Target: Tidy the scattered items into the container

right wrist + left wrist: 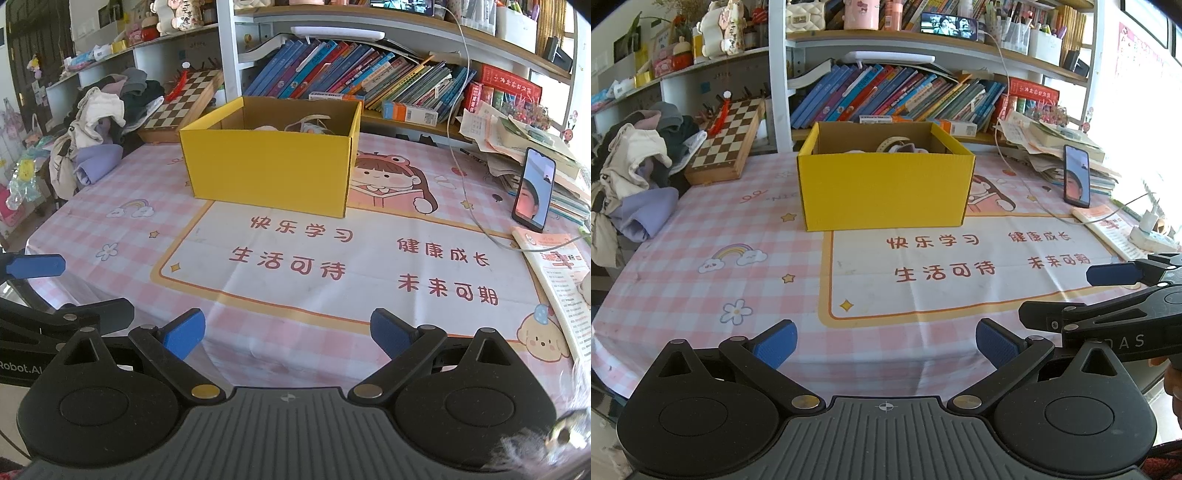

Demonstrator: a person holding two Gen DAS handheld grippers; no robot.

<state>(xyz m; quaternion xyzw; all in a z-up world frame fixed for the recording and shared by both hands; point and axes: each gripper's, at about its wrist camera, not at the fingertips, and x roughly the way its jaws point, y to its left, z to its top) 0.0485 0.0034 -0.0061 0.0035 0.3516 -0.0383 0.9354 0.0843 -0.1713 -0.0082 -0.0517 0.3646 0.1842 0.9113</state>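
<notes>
Your left tool point(885, 345) and right tool point(287, 334) hover released over bare bench point(295, 332), yellow box point(271, 168) at twelve o'clock.

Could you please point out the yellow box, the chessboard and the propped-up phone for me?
yellow box point(884, 192): left wrist view, front wall.
chessboard point(726, 136): left wrist view, checkered top.
phone point(533, 190): right wrist view, lit screen.

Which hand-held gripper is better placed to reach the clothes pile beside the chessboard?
Probably the left hand-held gripper: open, empty, and the clothes pile lies on its side. The right hand-held gripper is farther.
</notes>
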